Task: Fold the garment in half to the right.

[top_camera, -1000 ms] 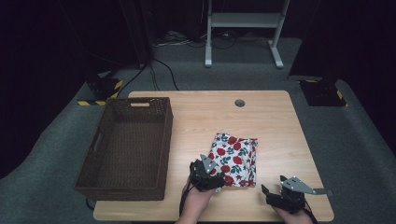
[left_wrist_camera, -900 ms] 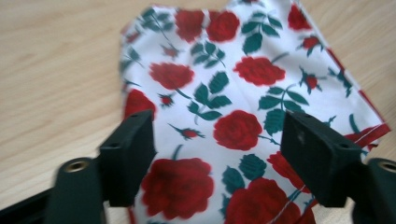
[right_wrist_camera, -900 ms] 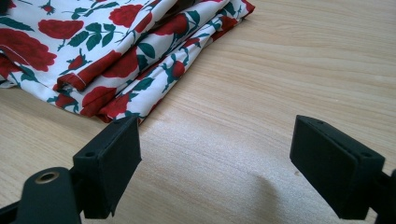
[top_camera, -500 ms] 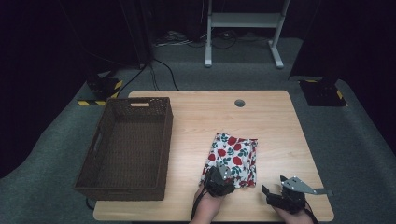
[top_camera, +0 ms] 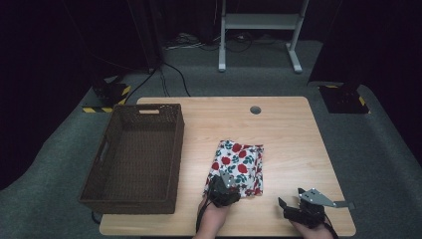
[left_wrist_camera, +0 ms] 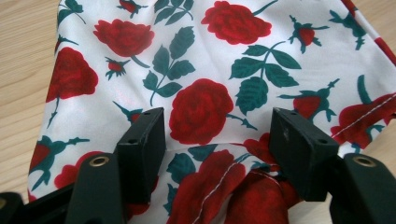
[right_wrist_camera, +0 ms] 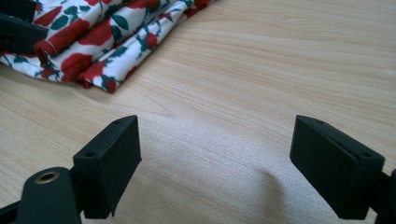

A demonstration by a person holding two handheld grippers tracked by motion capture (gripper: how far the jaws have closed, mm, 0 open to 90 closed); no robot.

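A folded white cloth with red roses [top_camera: 239,164] lies on the wooden table [top_camera: 288,129], near its front middle. My left gripper [top_camera: 224,188] sits at the cloth's near edge. In the left gripper view its jaws stand open over the rose cloth [left_wrist_camera: 205,84], with a raised fold lying between them. My right gripper [top_camera: 298,209] rests low at the table's front right, open, with bare wood between its jaws. In the right gripper view the cloth's folded edge [right_wrist_camera: 102,42] lies ahead to the left, with the tip of the other gripper [right_wrist_camera: 18,28] on it.
A dark wicker basket [top_camera: 171,149] stands empty on the table's left side. A round cable hole [top_camera: 255,110] sits near the far edge. Bare wood lies to the right of the cloth. A metal stand [top_camera: 259,30] is on the floor beyond.
My left gripper has moved right along the cloth's near edge, from its left corner toward the middle. The right gripper has stayed put.
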